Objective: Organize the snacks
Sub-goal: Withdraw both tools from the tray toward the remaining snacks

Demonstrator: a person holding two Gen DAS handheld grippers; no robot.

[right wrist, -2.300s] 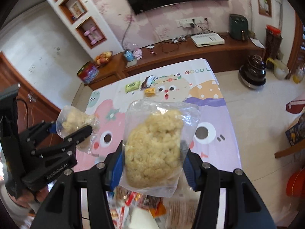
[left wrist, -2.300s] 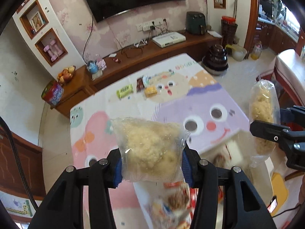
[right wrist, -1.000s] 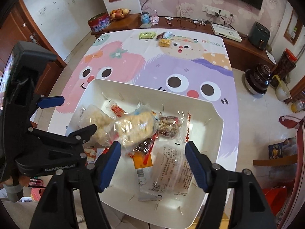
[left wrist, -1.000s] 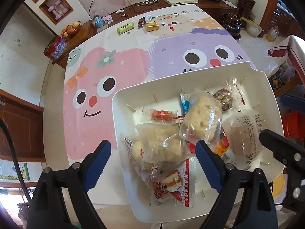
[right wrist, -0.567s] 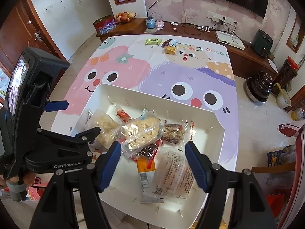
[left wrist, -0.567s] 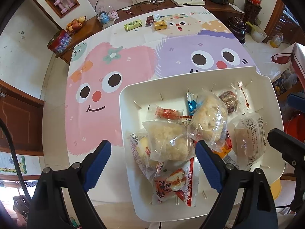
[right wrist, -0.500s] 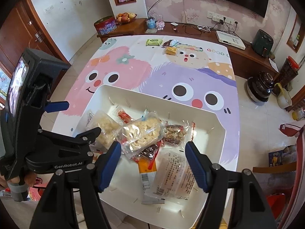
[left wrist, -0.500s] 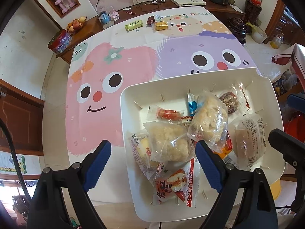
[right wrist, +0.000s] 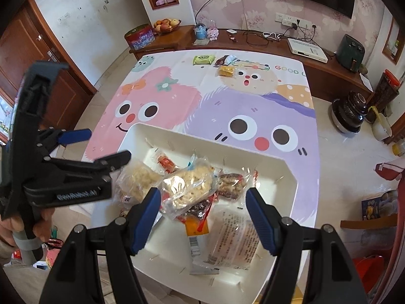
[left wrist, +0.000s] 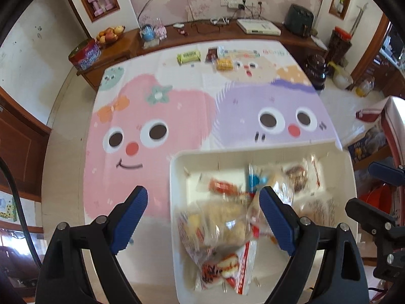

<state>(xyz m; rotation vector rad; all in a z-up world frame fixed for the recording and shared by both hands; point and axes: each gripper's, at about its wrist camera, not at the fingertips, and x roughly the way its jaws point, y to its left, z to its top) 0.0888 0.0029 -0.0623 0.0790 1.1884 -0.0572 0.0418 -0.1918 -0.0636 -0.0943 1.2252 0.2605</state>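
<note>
While wrapped snacks (right wrist: 187, 185) lie heaped in the white tray (right wrist: 288, 174) at the counter's (right wrist: 177, 96) near edge, both grippers, left (left wrist: 202, 215) and right (right wrist: 203, 211), hover above with fingers released, grasping nothing; three more snacks (right wrist: 203, 60) sit near the far edge.

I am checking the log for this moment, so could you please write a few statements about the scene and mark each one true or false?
1. Both grippers, left gripper and right gripper, are open and empty. True.
2. The white plastic tray holds no snacks. False: several wrapped snacks lie in it.
3. A green snack packet lies at the table's far end. True.
4. The clear bag of puffed rice cake lies on the tablecloth. False: it lies in the tray.
</note>
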